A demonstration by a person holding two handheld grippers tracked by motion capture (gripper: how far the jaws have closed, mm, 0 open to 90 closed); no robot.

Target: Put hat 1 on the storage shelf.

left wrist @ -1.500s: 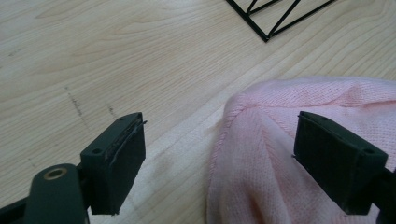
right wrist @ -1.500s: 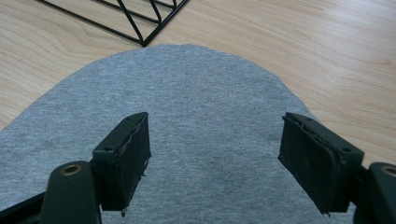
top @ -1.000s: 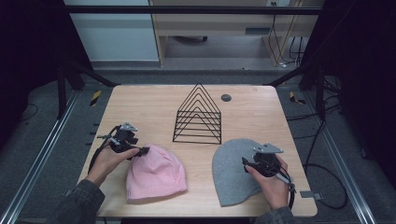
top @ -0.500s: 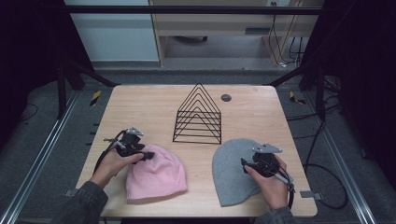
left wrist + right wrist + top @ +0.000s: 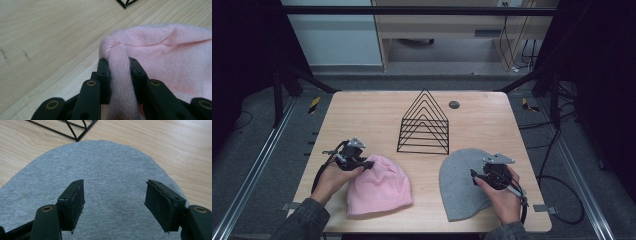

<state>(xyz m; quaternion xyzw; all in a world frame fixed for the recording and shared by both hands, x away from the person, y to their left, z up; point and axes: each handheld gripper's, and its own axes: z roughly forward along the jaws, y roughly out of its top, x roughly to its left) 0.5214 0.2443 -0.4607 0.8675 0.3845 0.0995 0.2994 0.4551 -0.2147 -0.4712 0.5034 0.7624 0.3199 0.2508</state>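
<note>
A pink knit beanie (image 5: 379, 187) lies on the wooden table (image 5: 362, 112) at front left. My left gripper (image 5: 368, 164) is shut on a fold at the hat's top left edge; in the left gripper view the pink beanie (image 5: 175, 57) bunches up between the jaws of my left gripper (image 5: 119, 68). At front right lies a grey beanie (image 5: 459, 182), flat. My right gripper (image 5: 475, 176) hovers over its right side, open. From the right gripper view, the grey beanie (image 5: 105, 170) spreads below the wide-apart jaws of my right gripper (image 5: 115, 200), nothing between them.
A black wire rack (image 5: 424, 122) of nested triangles stands mid-table behind both hats, its corner in the right gripper view (image 5: 75, 130). A small dark round disc (image 5: 454, 104) sits near the far edge. Cables trail off the table's right side.
My left gripper has moved right onto the pink beanie's edge and shut on a fold of it. The right gripper has stayed over the grey beanie.
</note>
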